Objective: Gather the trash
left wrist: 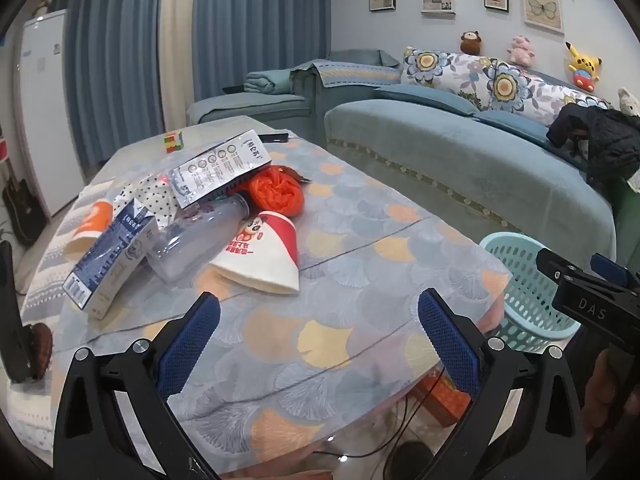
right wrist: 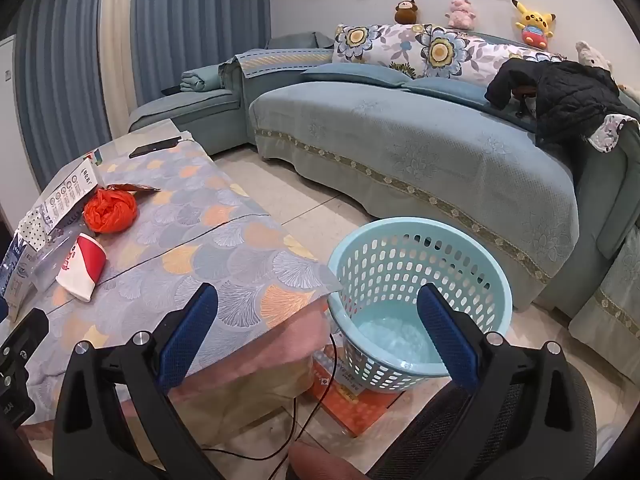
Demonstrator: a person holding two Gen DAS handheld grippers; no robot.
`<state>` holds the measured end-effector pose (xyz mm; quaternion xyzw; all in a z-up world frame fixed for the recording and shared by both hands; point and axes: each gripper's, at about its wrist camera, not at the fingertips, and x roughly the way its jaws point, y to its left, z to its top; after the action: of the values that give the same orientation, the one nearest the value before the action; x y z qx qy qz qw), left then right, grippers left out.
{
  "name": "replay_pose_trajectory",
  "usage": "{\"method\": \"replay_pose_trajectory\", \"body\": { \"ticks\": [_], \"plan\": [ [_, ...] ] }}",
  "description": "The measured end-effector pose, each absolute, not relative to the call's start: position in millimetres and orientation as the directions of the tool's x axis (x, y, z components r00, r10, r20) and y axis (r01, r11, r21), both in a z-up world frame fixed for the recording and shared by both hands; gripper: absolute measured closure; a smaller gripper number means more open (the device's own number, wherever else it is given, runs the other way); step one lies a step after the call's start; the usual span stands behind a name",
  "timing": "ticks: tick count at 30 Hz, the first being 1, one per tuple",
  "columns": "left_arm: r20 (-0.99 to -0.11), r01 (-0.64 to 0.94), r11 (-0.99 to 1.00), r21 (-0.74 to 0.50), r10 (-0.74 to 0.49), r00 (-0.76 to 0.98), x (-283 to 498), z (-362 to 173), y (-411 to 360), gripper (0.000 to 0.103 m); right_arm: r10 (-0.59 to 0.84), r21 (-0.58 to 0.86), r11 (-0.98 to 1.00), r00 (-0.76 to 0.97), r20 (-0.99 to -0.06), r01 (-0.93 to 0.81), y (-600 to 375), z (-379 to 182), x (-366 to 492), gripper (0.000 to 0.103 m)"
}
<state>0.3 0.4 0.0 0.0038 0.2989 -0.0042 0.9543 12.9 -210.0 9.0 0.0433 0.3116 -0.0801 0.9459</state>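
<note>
A heap of trash lies on the patterned table (left wrist: 352,320): a red and white paper cup (left wrist: 264,256) on its side, a clear plastic bottle (left wrist: 196,236), a blue milk carton (left wrist: 108,260), an orange cup (left wrist: 90,228), a crumpled orange bag (left wrist: 276,192) and a silver pouch (left wrist: 220,168). My left gripper (left wrist: 318,308) hovers open over the table, nearer than the heap, with nothing between its fingers. My right gripper (right wrist: 318,300) is open and empty above the table corner and the teal basket (right wrist: 420,296) on the floor. The red cup (right wrist: 82,266) and orange bag (right wrist: 110,206) lie far left.
A blue sofa (right wrist: 420,152) with a black jacket (right wrist: 560,92) runs behind the basket. A puzzle cube (left wrist: 173,142) and a phone (right wrist: 154,147) sit at the table's far end. Orange boxes and a black cable (right wrist: 320,392) lie on the floor under the table edge.
</note>
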Motion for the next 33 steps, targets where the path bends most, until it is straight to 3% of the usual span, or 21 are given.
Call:
{"method": "replay_pose_trajectory", "body": {
  "ticks": [33],
  "plan": [
    [-0.572,0.009,1.000,0.010,-0.002,0.820,0.3,-0.1,0.2,0.007,-0.123,0.034,0.983,0.788,-0.603,0.179,-210.5,8.7,13.0,0.008]
  ]
}}
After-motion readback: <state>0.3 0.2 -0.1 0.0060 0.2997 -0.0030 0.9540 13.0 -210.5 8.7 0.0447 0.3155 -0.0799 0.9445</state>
